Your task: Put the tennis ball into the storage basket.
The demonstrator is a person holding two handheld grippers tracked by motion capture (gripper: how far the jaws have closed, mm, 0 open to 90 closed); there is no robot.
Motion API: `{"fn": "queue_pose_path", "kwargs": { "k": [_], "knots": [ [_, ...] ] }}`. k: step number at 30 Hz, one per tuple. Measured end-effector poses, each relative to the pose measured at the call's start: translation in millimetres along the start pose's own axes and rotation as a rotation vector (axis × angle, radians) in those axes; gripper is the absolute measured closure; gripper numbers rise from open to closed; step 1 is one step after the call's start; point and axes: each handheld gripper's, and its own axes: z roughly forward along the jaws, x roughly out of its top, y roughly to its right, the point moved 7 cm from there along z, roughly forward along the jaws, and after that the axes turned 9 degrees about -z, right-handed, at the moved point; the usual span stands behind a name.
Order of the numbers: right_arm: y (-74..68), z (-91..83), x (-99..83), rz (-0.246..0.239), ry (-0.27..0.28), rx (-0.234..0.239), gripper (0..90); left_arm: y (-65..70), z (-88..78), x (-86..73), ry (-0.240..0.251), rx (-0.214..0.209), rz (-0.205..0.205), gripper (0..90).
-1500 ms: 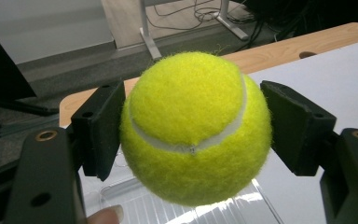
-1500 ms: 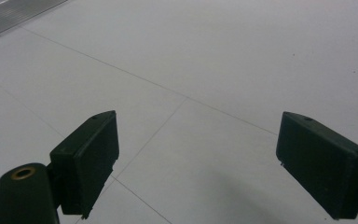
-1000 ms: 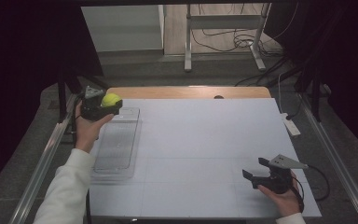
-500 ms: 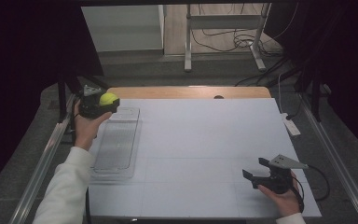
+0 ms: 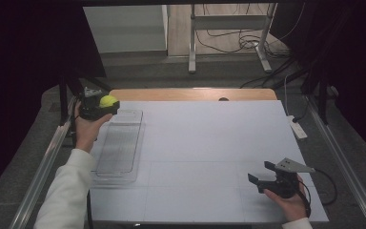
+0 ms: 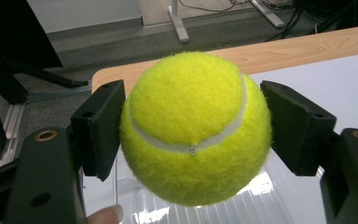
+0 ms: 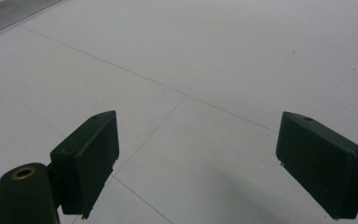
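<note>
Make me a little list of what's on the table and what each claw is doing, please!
Ball: yellow tennis ball, squeezed between the two black jaws of the left claw
Where the ball is: held above the far end of the clear plastic tray
Tray: lies along the left side of the white table; it looks empty
Right claw: jaws wide open, nothing between them, low over the table's near right corner
Right claw holder: a hand at the bottom right
</note>
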Motion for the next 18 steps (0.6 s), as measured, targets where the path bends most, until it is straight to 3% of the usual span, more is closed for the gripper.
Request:
{"fn": "queue_pose_path", "kwargs": {
  "k": [18],
  "knots": [
    [0.0,0.4,-0.1,0.000,0.000,0.001,13.7,-2.7,3.3,-2.7,-0.018,0.004,0.001,26.5]
  ]
}}
